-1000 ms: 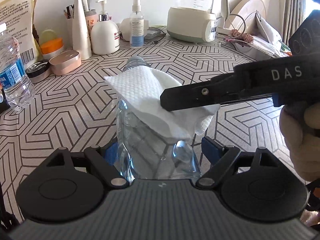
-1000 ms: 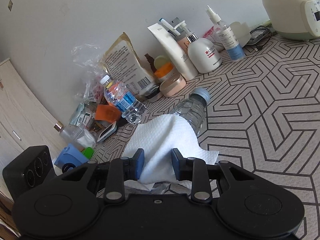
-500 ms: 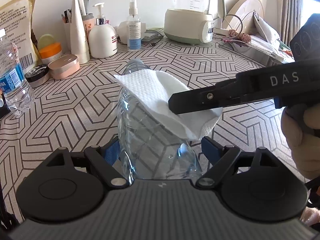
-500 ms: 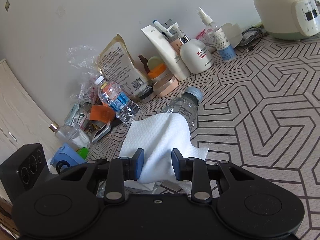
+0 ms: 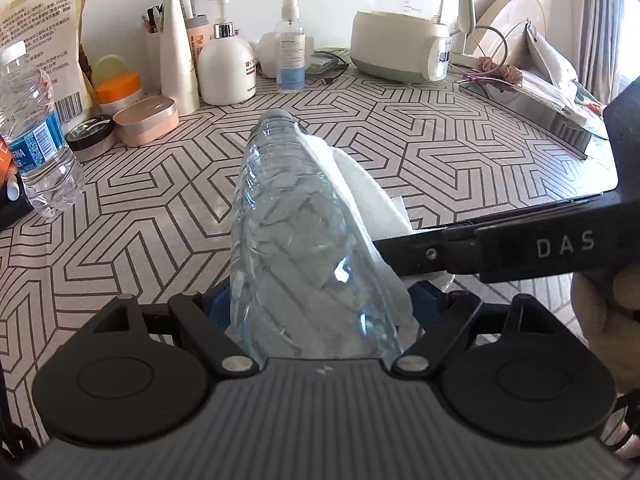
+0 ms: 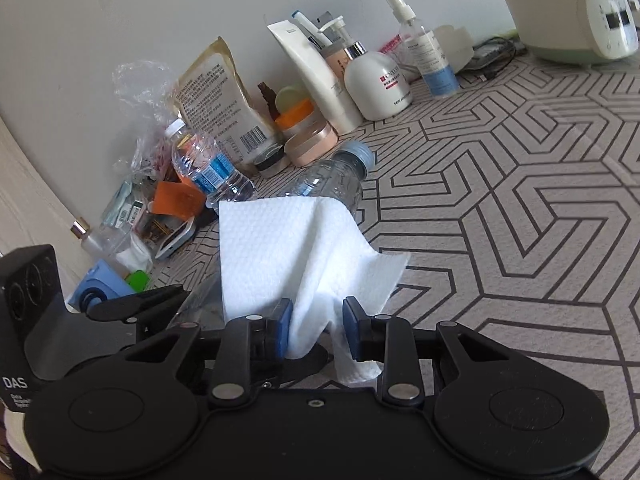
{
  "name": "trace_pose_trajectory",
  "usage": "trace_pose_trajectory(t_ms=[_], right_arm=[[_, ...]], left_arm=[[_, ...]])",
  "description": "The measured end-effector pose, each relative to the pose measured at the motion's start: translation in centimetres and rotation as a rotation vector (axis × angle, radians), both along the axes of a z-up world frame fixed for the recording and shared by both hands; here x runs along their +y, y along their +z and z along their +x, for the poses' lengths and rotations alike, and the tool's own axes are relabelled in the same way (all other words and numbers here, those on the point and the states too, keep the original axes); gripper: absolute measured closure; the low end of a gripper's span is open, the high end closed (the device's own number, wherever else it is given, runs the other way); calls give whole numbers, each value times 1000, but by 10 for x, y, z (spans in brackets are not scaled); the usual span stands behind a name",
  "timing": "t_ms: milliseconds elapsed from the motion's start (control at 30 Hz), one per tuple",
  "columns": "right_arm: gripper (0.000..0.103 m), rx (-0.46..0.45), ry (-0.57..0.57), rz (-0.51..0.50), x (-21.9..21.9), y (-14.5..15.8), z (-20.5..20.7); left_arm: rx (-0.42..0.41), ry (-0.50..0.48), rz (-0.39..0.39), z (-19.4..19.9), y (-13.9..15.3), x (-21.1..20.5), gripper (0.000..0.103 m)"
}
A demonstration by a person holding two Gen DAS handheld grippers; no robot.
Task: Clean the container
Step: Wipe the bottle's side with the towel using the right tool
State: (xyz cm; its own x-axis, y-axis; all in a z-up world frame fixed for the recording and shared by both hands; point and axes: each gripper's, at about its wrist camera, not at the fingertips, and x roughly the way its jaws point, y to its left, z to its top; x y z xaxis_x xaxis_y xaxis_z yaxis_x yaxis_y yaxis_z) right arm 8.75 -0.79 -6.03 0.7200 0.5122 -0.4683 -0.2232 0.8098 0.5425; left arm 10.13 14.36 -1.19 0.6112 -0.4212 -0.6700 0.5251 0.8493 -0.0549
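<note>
Risk: thin clear plastic bottle [image 5: 296, 240] may buckle or slip in left hand-held gripper [image 5: 316, 308] clamping it | white paper towel [image 6: 296, 248], pinched by right hand-held gripper [image 6: 316, 320], may tear or slide off.

The bottle [image 5: 296, 248] is clear glossy plastic; the tissue [image 6: 288, 248] is white embossed paper; the bench [image 5: 440, 152] looks matt.

— Where's your left gripper [image 5: 320, 304]?
— Angled down, my jaws clamped round the clear bottle [image 5: 296, 240].
— And the right gripper [image 6: 316, 326]?
— Reaching across from my right, pinching the white paper towel [image 6: 296, 248].
</note>
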Motion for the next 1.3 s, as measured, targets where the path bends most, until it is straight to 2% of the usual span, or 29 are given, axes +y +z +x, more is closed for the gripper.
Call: trace_pose_trajectory(t_ms=[100,167,333,633,833,1033,1300], right_arm=[[70,-5,0,-14,2,2,0],[74,-10,4,-16,3,5,-1],[75,-26,13,-24,5,10,-5],[75,-37,57,36,7,16,-13],[75,-76,86,32,15,23,-14],[69,-63,75,47,7,17,-13],[69,-43,52,36,-1,11,-13]], left_arm=[[-2,0,3,-1,0,-1,19],[-7,1,12,-2,-1,-2,19],[-17,-4,29,-3,-2,-4,17],[-20,-2,20,-4,-1,-4,17],[20,3,-32,0,0,1,15],[7,-1,-17,-3,0,-2,15],[-1,-7,-18,-3,2,-3,15]])
